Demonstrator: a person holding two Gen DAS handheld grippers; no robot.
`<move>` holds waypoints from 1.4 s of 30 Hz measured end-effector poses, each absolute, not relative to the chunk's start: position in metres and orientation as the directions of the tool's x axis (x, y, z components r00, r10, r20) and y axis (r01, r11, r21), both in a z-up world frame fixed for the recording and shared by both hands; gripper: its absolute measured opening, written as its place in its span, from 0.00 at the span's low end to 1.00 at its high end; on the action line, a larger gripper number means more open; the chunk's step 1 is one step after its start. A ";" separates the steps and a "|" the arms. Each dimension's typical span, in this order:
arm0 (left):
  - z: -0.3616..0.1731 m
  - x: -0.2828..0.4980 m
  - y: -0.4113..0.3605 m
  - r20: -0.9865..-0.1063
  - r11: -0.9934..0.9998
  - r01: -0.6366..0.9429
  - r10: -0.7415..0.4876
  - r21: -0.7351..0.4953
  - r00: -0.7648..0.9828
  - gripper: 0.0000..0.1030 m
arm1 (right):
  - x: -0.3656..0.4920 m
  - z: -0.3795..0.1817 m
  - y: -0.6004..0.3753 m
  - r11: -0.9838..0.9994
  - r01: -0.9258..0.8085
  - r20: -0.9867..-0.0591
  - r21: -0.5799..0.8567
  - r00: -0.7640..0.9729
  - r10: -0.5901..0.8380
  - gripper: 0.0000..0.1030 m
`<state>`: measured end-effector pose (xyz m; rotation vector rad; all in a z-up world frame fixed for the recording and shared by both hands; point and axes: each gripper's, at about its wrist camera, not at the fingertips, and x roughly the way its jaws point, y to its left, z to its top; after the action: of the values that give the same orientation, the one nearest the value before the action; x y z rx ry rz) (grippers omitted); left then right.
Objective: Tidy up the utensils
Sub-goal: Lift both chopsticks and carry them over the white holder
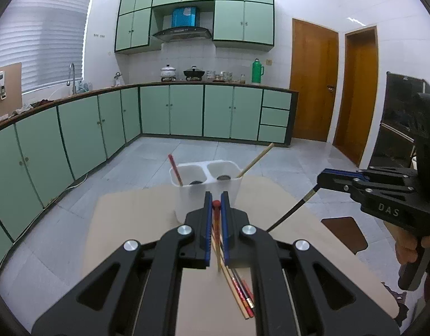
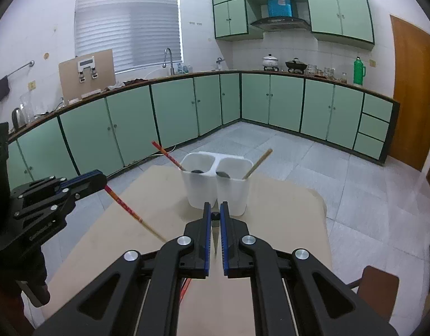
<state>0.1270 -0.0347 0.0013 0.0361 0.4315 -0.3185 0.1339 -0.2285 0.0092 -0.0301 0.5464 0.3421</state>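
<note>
My L fingers (image 1: 207, 218) are clamped on a red chopstick (image 1: 216, 224), its red tip poking out just past the pads; R fingers (image 2: 206, 224) are clamped on a black chopstick (image 2: 215, 233), dark butt end showing between the pads. From the L cam the R gripper (image 1: 323, 179) sits off to the right w/ the black stick hanging down-left from it, its upper end hidden in the pads; a hand (image 1: 411, 247) on its grip is partly cut by the frame edge. From the R cam the L gripper (image 2: 98, 179) is at left, the red stick slanting down-right until my own R linkage covers its tip. Both sticks blur where they pass under the pads, so I can't read their lower ends there. More chopsticks (image 1: 240, 288) lie loose on the table (image 1: 125, 218) below the L gripper, mostly hidden by its body; count unclear. Ahead on the table stands a white two-cup holder (image 2: 215, 187): L cup has one red stick (image 2: 167, 155) leaning left, R cup one tan stick (image 2: 258, 162) leaning right. A dark round thing shows low in each cup; can't tell what. A brown stool (image 1: 345, 232) is beside the table, partly cut off.
</note>
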 end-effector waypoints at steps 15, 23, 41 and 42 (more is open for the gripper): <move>0.035 0.119 -0.037 -0.335 0.938 0.346 -0.330 -0.013 0.883 0.04 | 0.130 0.048 -0.229 0.928 -0.371 -0.482 0.029 0.809 0.338 0.06; 0.069 0.123 -0.040 -0.248 0.941 0.339 -0.322 0.024 0.913 0.04 | 0.137 0.091 -0.224 0.921 -0.390 -0.410 -0.007 0.841 0.353 0.06; 0.127 0.219 -0.059 -0.079 0.957 0.287 -0.282 0.049 0.956 0.04 | 0.243 0.160 -0.223 0.952 -0.304 -0.211 0.037 0.929 0.305 0.06; 0.124 0.227 -0.060 -0.085 0.957 0.286 -0.281 0.044 0.956 0.04 | 0.250 0.157 -0.223 0.954 -0.297 -0.210 0.035 0.931 0.298 0.06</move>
<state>0.2275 -0.0597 0.1237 0.0563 0.0787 -0.2879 0.2499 -0.2231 0.1568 0.0026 0.2158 0.3044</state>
